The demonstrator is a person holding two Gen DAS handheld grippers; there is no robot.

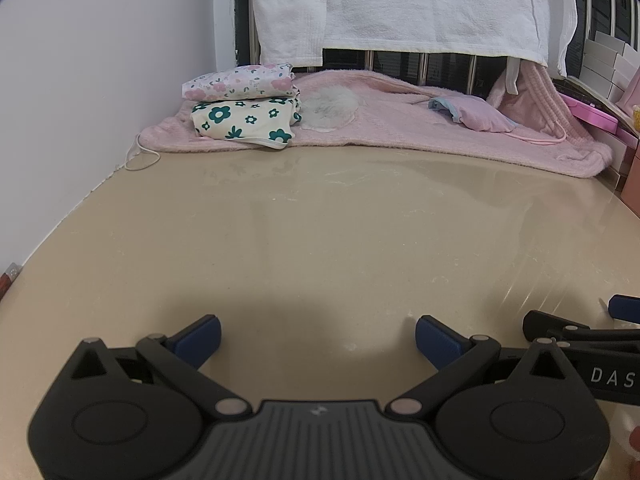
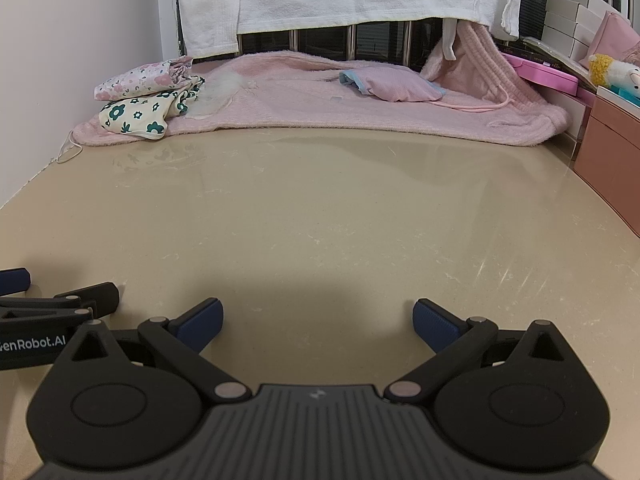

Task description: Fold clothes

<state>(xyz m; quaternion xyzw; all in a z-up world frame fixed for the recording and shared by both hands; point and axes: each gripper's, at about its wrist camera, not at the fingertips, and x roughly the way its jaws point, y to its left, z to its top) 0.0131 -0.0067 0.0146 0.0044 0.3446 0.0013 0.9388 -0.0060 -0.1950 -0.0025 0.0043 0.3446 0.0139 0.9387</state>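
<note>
A: So, which step are you on? Your left gripper (image 1: 318, 340) and your right gripper (image 2: 318, 326) both hang low over the bare beige tabletop (image 2: 320, 220), side by side, fingers spread wide with nothing between the blue pads (image 2: 200, 324).

B: And nothing lies on the table in front of you. Judging from that, you're either between garments or finished with what was in hand.

A: Take the pink blanket (image 1: 400, 128) at the far end as your mark and go left to right. On its left end sit two folded pieces: a cream garment with green flowers (image 1: 244, 120) underneath, a white one with pink flowers (image 1: 240, 82) stacked on top. Both look squared off, though the lower one has a loose hem trailing off the blanket's front edge.

B: Just right of that stack lies a white fluffy patch (image 1: 332, 106); you can't tell what it is.

A: Further right, towards the blanket's right end, there's a small pink cloth with a blue edge (image 2: 390, 86). It looks soft and slightly puffed, bunched rather than flat.

B: If that's your next piece, you'll need a long reach forward with both grippers, one pinch on each near corner, then a drag back onto the open tabletop. Thin fabric like that will likely sag, so grip it close to the edge.
</note>
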